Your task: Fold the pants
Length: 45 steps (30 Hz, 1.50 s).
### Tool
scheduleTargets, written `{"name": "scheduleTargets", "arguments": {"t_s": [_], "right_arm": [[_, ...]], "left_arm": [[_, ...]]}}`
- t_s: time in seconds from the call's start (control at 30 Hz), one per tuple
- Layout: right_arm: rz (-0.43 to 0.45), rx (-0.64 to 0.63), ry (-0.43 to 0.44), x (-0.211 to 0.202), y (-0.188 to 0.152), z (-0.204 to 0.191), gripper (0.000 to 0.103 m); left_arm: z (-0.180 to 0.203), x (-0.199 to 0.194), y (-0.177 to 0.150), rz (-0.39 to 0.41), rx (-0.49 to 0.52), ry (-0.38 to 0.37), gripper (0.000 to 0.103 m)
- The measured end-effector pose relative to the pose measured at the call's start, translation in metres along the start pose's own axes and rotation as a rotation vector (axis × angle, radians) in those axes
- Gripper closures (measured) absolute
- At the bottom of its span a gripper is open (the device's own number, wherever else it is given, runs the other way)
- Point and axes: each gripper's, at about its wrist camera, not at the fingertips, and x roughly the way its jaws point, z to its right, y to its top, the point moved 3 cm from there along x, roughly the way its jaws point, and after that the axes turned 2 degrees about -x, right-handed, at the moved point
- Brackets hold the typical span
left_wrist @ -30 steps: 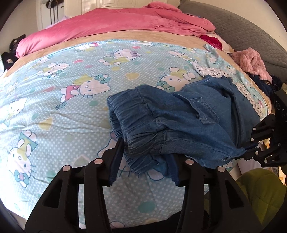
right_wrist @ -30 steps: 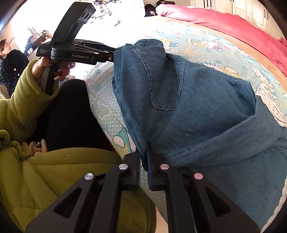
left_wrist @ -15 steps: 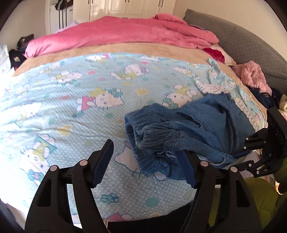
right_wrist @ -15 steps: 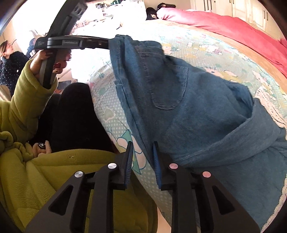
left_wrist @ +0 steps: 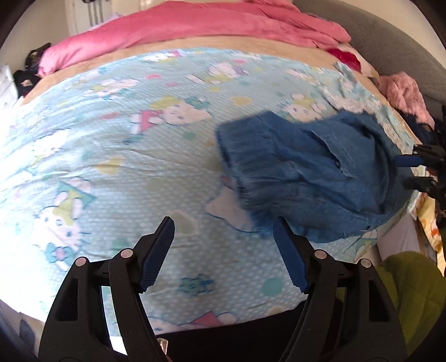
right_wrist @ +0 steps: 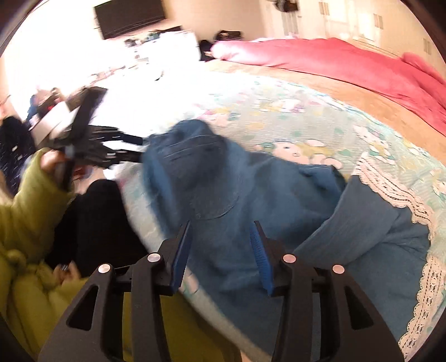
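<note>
The blue denim pants (left_wrist: 306, 172) lie bunched on the light blue cartoon-print bedspread (left_wrist: 125, 156), near its right front edge. My left gripper (left_wrist: 224, 245) is open and empty, just in front of the pants' frayed near edge. It also shows in the right wrist view (right_wrist: 131, 147), at the pants' left end. My right gripper (right_wrist: 220, 245) is open and empty above the pants (right_wrist: 251, 200). It shows at the right edge of the left wrist view (left_wrist: 412, 172), beside the pants.
A pink duvet (left_wrist: 181, 25) lies across the far side of the bed. A grey headboard (left_wrist: 390, 41) and a pink fuzzy garment (left_wrist: 404, 94) are at the right. The person's green sleeve (right_wrist: 36, 222) is at the bed's near edge. Both views are motion-blurred.
Both grippers have let go of the pants and opened. The pants have dropped onto the bedspread. Both grippers have pulled back a little.
</note>
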Motion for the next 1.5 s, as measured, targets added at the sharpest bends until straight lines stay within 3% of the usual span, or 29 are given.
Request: {"name": "scheduleTargets", "arguments": {"t_s": [0.13,0.3,0.5,0.63,0.77,0.9,1.03,1.07,1.2,1.37,1.5], "right_arm": [[-0.141,0.109,-0.132,0.036,-0.015,0.022,0.061],[-0.116,0.205,-0.129,0.035,-0.025,0.029,0.061],[-0.088,0.202,-0.175,0.022,-0.014,0.028,0.057],[-0.132,0.209,-0.199,0.032,-0.016,0.029,0.052],[-0.136,0.216,-0.193,0.037,-0.017,0.032,0.051],[-0.065,0.262,-0.146,0.012,-0.009,0.039,0.05],[0.02,0.323,-0.202,-0.023,0.001,0.07,0.047],[0.03,0.331,-0.24,-0.031,0.003,0.08,0.041],[0.038,0.361,-0.299,-0.047,0.016,0.117,0.038],[0.005,0.327,-0.349,-0.034,0.042,0.153,0.033],[-0.053,0.326,-0.318,0.007,0.068,0.176,0.031]], "left_arm": [[-0.014,-0.028,0.009,0.077,-0.046,0.018,0.037],[0.009,-0.035,0.034,0.133,-0.024,-0.035,0.037],[0.067,0.006,0.042,0.063,0.088,-0.094,0.037],[0.082,0.041,0.03,-0.011,0.152,-0.017,0.038],[0.078,0.044,0.028,-0.011,0.143,-0.018,0.038],[0.084,0.032,0.036,0.009,0.152,-0.009,0.038],[0.104,0.006,0.051,0.081,0.181,-0.038,0.038],[0.111,0.002,0.055,0.092,0.19,-0.045,0.038],[0.137,0.0,0.065,0.099,0.204,-0.092,0.038],[0.184,0.027,0.062,0.044,0.218,-0.208,0.038],[0.225,0.055,0.052,-0.017,0.236,-0.309,0.038]]}}
